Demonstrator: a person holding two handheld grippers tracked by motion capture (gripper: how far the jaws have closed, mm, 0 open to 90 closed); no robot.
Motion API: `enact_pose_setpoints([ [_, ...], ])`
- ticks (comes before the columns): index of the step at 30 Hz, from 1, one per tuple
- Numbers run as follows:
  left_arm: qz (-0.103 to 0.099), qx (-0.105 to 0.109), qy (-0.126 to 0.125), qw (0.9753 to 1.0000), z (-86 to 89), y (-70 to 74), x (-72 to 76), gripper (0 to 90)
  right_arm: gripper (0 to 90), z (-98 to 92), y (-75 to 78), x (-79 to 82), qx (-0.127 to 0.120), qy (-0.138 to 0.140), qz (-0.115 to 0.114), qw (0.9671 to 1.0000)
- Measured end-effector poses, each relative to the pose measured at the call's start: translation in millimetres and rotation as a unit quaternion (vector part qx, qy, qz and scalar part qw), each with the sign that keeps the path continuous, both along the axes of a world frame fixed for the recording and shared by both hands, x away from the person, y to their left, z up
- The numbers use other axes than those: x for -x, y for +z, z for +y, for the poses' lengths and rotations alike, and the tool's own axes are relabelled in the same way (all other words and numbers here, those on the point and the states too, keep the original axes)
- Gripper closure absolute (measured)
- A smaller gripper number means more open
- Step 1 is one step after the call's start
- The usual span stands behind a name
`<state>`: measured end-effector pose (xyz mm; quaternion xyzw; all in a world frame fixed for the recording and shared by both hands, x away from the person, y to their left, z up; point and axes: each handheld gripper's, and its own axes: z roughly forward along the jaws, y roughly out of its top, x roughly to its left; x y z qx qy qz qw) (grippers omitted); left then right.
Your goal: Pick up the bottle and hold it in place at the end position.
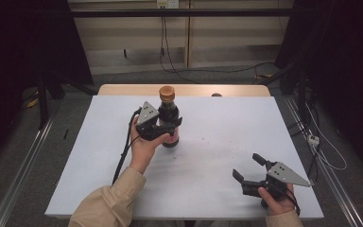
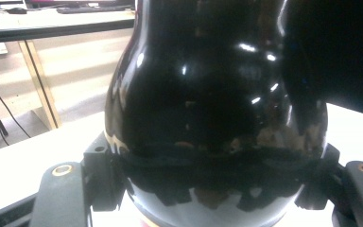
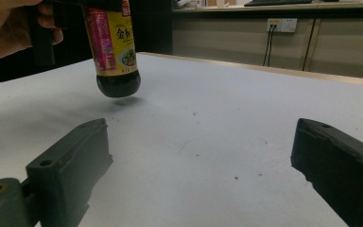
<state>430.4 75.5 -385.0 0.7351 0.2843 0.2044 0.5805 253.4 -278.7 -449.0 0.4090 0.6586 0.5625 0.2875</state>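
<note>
**Left tongs carry soy sauce bottle off the counter; right tongs idle**

Step in hand: lift/transport of the soy sauce bottle. The left tongs pinch the bottle around its dark body, below the shoulder and above the label; in the left gripper view the jaws sit on either side of the glossy black glass, pressed against it. The bottle is upright with the brown cap on top. In the right gripper view the bottle's rounded base hangs clear of the white counter with a shadow beneath it, so it is airborne, not resting. It sits over the far-left middle of the counter.

The right tongs are spread wide, pinching nothing, held low near the front right edge, well apart from the bottle and pointed towards it.

Judgement: grasp is done, carry is under way; placement or handover not yet done. The next move calls for keeping the bottle vertical and the pinch firm, since smooth glass may slip. If the right tongs are to take the cap or neck, they need to come in from the right at cap height with jaws still apart.
</note>
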Motion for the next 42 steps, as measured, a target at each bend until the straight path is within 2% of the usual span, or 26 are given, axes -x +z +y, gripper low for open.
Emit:
enact_pose_setpoints([
  [1, -0.004, -0.005, -0.001, 1.0000, -0.1, -0.1, -0.9, 28.3, 4.4, 0.0, -0.4, -0.3, 0.000, 0.000, 0.002, 1.0000],
  [9, 0.003, 0.002, -0.002, 1.0000, -5.3, -2.1, -2.9, 28.3, 4.4, 0.0, -0.3, 0.0, -0.001, 0.001, 0.001, 1.0000],
  [16, 0.005, -0.001, -0.007, 1.0000, -11.1, -4.9, -5.6, 28.2, 4.3, -0.2, 0.0, -0.3, -0.002, -0.001, 0.000, 1.0000],
  [27, -0.001, -0.014, -0.020, 0.9997, -21.3, -6.7, -6.6, 28.2, 4.3, -0.3, -0.2, 0.1, 0.001, 0.001, 0.000, 1.0000],
  [37, -0.004, -0.003, -0.023, 0.9997, -25.3, -6.5, -8.5, 28.2, 4.1, -0.3, -0.5, 0.3, 0.002, -0.001, 0.001, 1.0000],
  [42, -0.003, -0.006, -0.025, 0.9997, -27.7, -10.3, -10.5, 28.2, 4.1, -0.4, -0.6, 0.5, 0.003, -0.001, 0.002, 1.0000],
])
